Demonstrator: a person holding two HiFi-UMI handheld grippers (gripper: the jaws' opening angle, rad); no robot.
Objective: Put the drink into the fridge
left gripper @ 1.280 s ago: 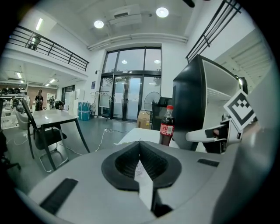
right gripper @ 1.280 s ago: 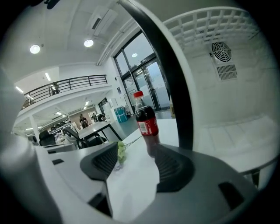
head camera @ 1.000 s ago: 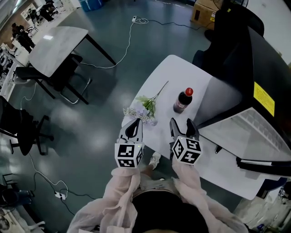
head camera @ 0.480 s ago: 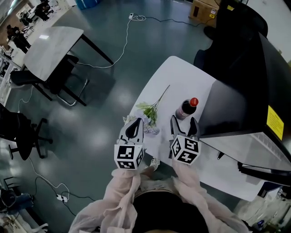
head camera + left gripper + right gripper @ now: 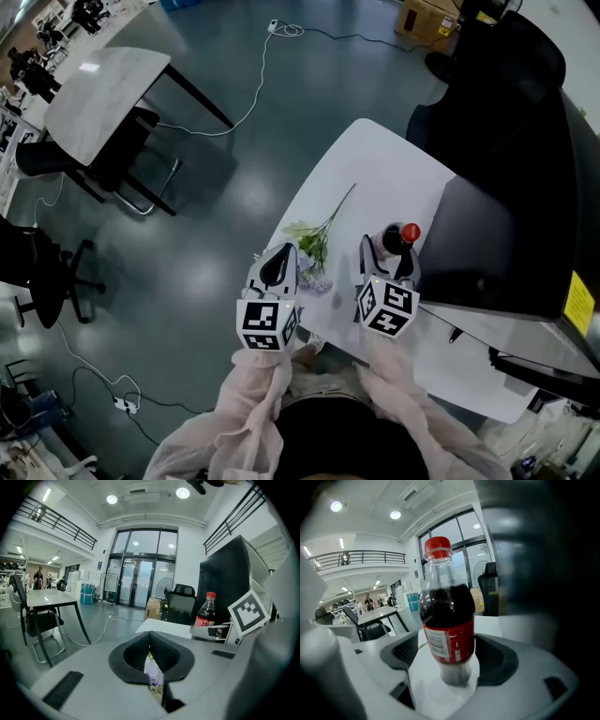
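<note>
A cola bottle (image 5: 405,234) with a red cap and red label stands upright on the white table (image 5: 375,169), close beside the black fridge (image 5: 506,216). My right gripper (image 5: 389,251) is open around it. In the right gripper view the bottle (image 5: 447,625) fills the space between the two dark pads, which stand close to its sides without squeezing it. My left gripper (image 5: 277,258) hovers shut and empty at the table's near edge, over a sprig of flowers (image 5: 314,239). In the left gripper view the bottle (image 5: 206,613) shows at the right.
The fridge's open door and pale interior (image 5: 525,328) reach over the table's right side. A grey table with chairs (image 5: 103,94) stands to the left across the floor. A white cable (image 5: 253,84) trails on the floor and a cardboard box (image 5: 427,14) sits at the back.
My right gripper has moved forward, so the bottle, which stood ahead of its tips, now stands between its jaws. The left gripper has kept its place over the flowers.
</note>
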